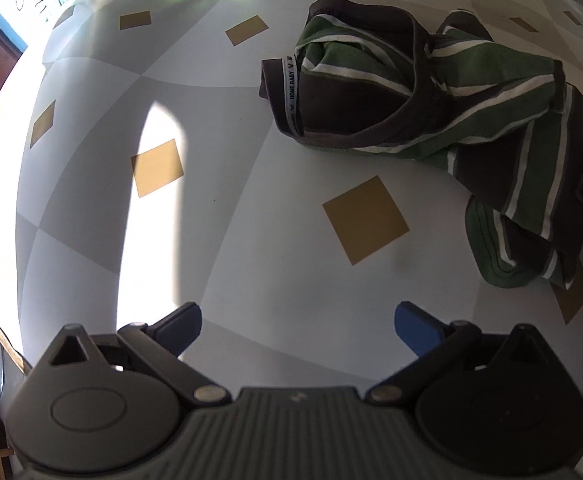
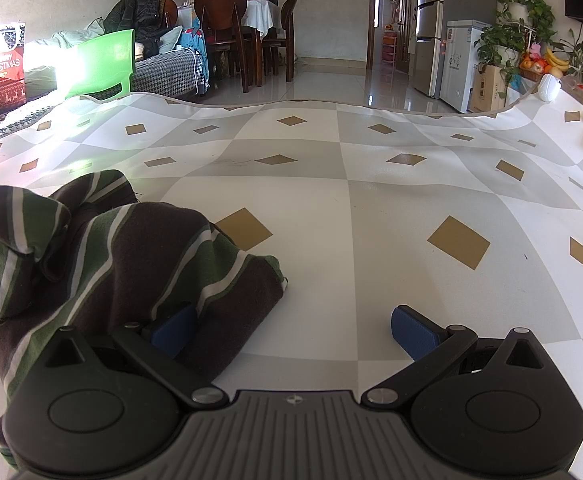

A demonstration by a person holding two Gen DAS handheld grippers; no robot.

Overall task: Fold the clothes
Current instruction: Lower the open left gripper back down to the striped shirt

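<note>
A: Entry, left wrist view. Where did the striped garment [image 1: 443,120] lie relative to the left gripper [image 1: 297,330]?

B: Crumpled on the checked tablecloth [image 1: 251,200], ahead and to the right of the gripper, well apart from it. Green, dark brown and white stripes; neckband with a printed label faced the camera. The lower folds ran off toward the right edge of the view.

A: Left gripper state?

B: Spread wide, blue pads [image 1: 415,326] far apart, nothing between them. Only bare cloth showed under the gap.

A: Right wrist view?

B: Same garment [image 2: 103,256] sat heaped at the left of the view, right against the right gripper [image 2: 291,330]. The left-hand blue pad [image 2: 171,332] was at a fold of the fabric; the fabric hid part of it. The other finger stood over bare tablecloth [image 2: 371,220], apart from the fabric.

A: Holding anything?

B: No. Fingers were spread wide, not closed on the cloth. Whether the fold actually touched the pad, I could not tell.

A: Background?

B: Green chair [image 2: 103,64] beyond the table's far edge, fridge [image 2: 431,28] at the right.
</note>
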